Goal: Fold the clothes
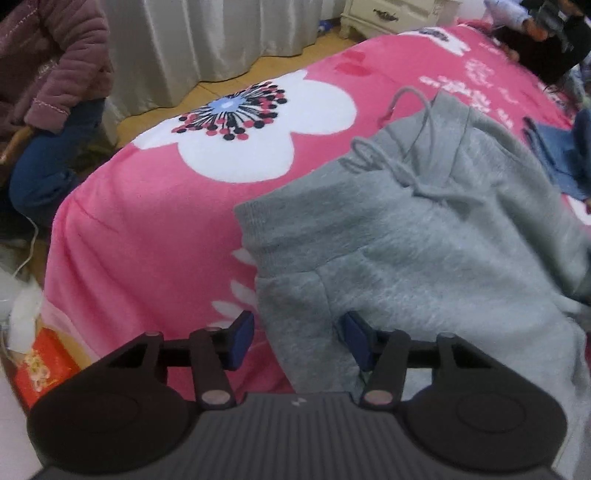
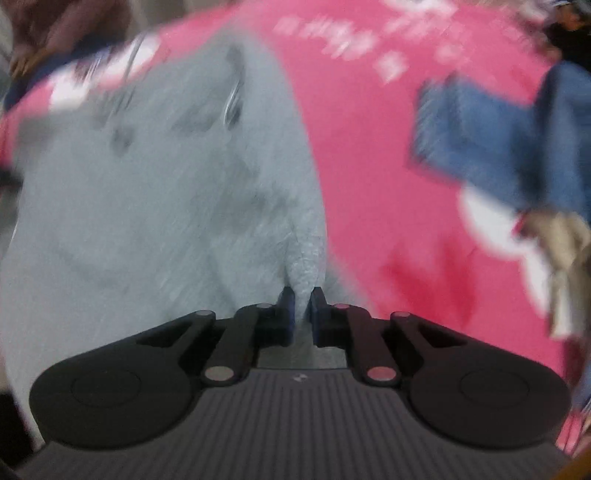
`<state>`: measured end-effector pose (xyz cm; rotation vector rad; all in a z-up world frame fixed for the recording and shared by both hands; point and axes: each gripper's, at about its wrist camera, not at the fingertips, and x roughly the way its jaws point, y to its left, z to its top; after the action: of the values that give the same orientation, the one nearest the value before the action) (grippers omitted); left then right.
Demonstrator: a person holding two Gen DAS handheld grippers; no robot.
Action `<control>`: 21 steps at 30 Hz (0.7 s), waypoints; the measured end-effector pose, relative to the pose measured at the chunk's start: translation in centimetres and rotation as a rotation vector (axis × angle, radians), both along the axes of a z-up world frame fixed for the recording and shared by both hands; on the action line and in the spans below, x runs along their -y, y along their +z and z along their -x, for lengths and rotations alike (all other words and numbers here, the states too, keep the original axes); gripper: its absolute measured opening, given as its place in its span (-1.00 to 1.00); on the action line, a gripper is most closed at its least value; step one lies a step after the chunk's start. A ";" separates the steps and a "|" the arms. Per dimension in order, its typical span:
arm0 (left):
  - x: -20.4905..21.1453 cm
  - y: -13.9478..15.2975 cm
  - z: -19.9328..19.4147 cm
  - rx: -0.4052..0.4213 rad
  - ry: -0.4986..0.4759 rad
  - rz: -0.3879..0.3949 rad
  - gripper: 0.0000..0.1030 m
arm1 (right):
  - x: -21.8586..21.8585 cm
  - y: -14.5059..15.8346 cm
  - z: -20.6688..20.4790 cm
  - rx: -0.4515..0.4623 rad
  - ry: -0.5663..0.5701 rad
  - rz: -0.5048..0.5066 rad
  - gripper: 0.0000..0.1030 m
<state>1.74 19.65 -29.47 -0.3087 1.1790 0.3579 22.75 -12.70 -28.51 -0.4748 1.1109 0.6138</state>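
Note:
Grey sweatpants [image 1: 406, 236] with a drawstring [image 1: 402, 162] lie folded on a pink flowered blanket [image 1: 155, 229]. My left gripper [image 1: 299, 339] is open, its blue pads either side of the pants' near edge. In the right wrist view, which is motion-blurred, my right gripper [image 2: 302, 306] is shut on a pinched fold of the grey sweatpants [image 2: 159, 192] and holds it up.
A blue denim garment [image 1: 557, 155] lies to the right on the blanket, also in the right wrist view [image 2: 491, 129]. A seated person in a purple jacket [image 1: 48, 62] is at the left. A red box [image 1: 40, 365] sits by the bed's near left corner. A white cabinet [image 1: 384, 14] stands behind.

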 end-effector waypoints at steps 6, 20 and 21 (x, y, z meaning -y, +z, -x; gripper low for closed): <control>0.0 0.5 0.1 0.001 0.019 -0.014 0.04 | 2.9 -2.0 -6.1 0.088 -0.176 0.050 -0.29; -1.5 4.9 -3.5 0.139 -0.278 0.012 0.03 | -6.2 5.3 -6.2 -0.224 -0.310 -0.388 -0.08; -1.6 4.5 -4.0 0.129 -0.305 0.021 0.03 | -8.3 4.5 -7.1 -0.271 -0.333 -0.393 -0.08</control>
<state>5.78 21.29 -24.94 -0.1642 1.0840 0.0583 29.81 -4.40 -24.02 0.1367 1.2538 0.5935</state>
